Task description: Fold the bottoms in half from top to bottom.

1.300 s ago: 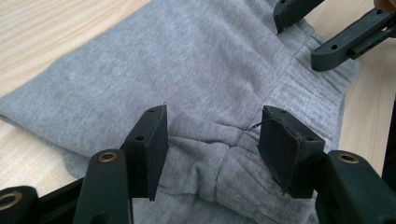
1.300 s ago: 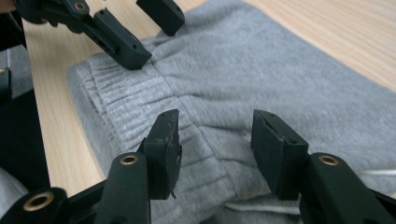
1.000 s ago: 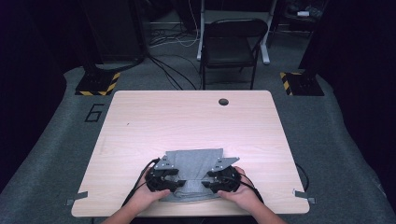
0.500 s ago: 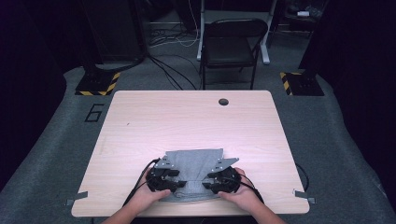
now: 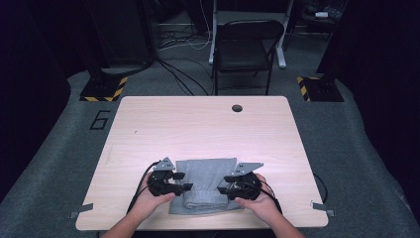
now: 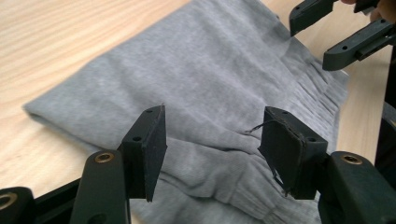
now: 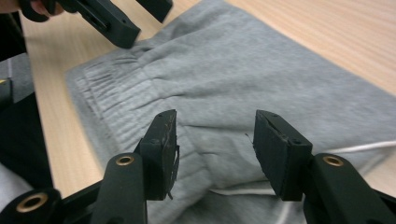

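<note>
Pale wood-grain table (image 5: 208,129), soft folded grey fleece garment (image 5: 208,178) between two spread hand-held grippers.

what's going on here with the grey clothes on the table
A person is folding a grey garment at the near edge of a wooden table, with a claw in each hand. The left claw and right claw sit over its two sides. Both are open above the cloth with nothing pinched; the right one has just been opening. The garment lies folded into a rough rectangle, its near edge rolled thick.
</note>
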A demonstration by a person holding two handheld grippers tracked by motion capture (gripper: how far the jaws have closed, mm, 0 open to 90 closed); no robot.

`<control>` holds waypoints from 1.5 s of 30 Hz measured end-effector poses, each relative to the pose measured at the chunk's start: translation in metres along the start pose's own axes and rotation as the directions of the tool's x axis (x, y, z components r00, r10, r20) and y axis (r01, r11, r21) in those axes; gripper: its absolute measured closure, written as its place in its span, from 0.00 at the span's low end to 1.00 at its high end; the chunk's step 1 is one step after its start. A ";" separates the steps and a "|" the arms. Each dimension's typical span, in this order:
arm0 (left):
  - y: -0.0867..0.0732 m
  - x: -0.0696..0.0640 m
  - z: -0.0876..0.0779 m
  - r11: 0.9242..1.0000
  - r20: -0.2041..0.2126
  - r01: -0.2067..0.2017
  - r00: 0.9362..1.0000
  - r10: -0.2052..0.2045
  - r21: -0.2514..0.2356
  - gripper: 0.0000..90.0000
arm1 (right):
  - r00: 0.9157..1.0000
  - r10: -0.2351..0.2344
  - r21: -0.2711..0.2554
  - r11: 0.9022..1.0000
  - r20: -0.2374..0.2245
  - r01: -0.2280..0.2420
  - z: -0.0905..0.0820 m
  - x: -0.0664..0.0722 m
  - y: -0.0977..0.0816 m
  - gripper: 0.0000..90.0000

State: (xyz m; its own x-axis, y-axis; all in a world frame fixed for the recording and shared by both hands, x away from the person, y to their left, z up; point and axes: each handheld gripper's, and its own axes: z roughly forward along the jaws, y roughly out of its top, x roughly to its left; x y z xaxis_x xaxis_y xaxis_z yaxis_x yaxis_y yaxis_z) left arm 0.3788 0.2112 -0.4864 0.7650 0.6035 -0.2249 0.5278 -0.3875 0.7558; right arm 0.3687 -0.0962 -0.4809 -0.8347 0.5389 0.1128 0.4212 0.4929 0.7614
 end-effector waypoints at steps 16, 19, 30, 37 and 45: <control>0.000 0.029 -0.014 0.999 -0.091 0.049 0.995 -0.050 -0.015 0.46 | 0.990 0.010 0.029 0.999 0.141 -0.014 -0.003 -0.026 -0.005 0.52; -0.001 0.031 -0.015 0.998 -0.106 0.052 0.993 -0.054 -0.022 0.46 | 0.990 0.014 0.033 0.999 0.138 -0.019 -0.004 -0.028 -0.005 0.52; 0.001 0.032 -0.014 0.998 -0.099 0.055 0.994 -0.055 0.001 0.47 | 0.989 0.012 0.031 0.999 0.144 -0.017 -0.004 -0.030 -0.005 0.52; 0.006 0.039 -0.006 0.999 -0.118 0.040 0.992 -0.037 0.016 0.46 | 0.988 -0.021 0.067 0.998 0.156 0.011 0.003 -0.034 0.000 0.51; 0.016 0.053 0.000 0.996 -0.110 0.085 0.990 -0.084 0.002 0.47 | 0.982 -0.032 0.080 0.997 0.186 0.017 0.007 -0.045 0.014 0.50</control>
State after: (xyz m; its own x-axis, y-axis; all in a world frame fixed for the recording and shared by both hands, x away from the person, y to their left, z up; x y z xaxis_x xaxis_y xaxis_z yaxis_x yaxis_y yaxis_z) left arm 0.4278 0.2369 -0.4866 0.6726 0.7070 -0.2186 0.5916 -0.3362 0.7328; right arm 0.4151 -0.1086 -0.4798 -0.7675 0.6403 -0.0319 0.4338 0.5553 0.7096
